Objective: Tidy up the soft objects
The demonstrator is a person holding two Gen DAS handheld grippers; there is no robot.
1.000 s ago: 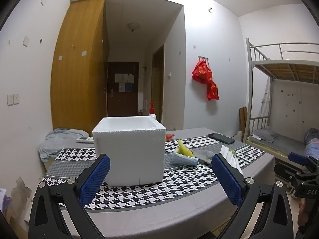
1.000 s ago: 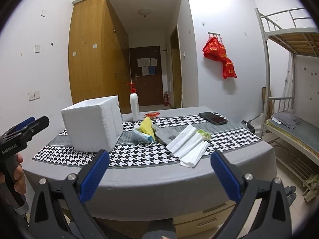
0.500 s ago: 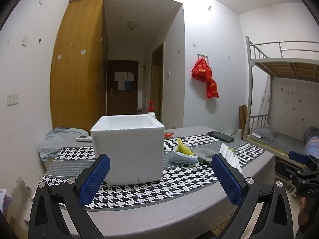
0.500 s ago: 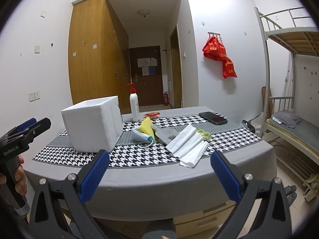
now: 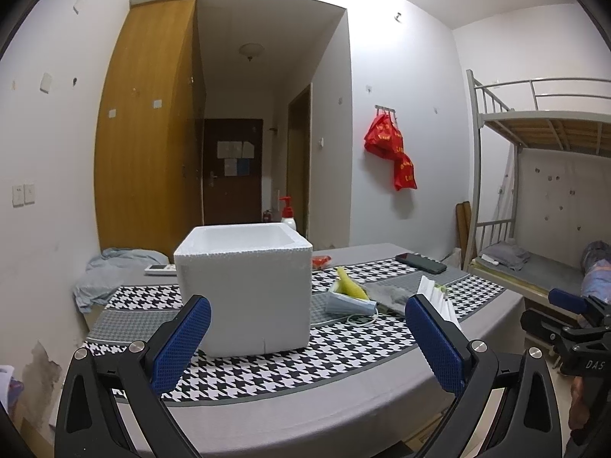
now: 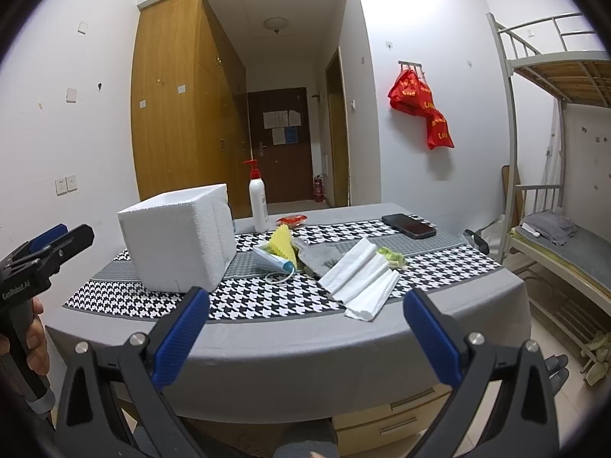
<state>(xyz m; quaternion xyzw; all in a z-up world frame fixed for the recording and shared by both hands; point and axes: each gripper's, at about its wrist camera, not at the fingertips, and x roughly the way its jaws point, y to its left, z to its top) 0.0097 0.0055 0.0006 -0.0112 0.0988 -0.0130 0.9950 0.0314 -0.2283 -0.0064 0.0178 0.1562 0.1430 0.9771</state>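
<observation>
On the table [image 6: 290,347], the white foam box [image 6: 179,244] serves as my reference point. It stands upright on the houndstooth runner [image 6: 267,297] with its top open, and I judge it to be the intended receptacle for the soft items.

Right of the box, the soft objects lie in a loose cluster: a blue face mask [image 6: 273,261] nearest the box with its ear loop trailing toward the table edge, a yellow cloth [image 6: 282,244] propped up against it, a grey cloth [image 6: 324,255] just beyond, then the folded white towels [image 6: 361,280] furthest out and closest to me, with a greenish item [image 6: 391,255] touching their far end. None of these is in the box as far as I can see; its interior is not fully visible from either camera.

Behind the box stand a pump bottle [image 6: 258,206] and a small red packet [image 6: 292,220]; a phone [image 6: 408,225] lies well right of the box. I take these to be outside the task.

My left gripper [image 5: 305,337] is held in front of the box, short of the table edge, fingers spread wide and empty. My right gripper [image 6: 305,336] is likewise spread wide and empty, facing the towels from off the table. I judge that sorting has not begun; both tools are staged wide so that either can close on thin fabric. Limp cloth may slip or drag its neighbours.
</observation>
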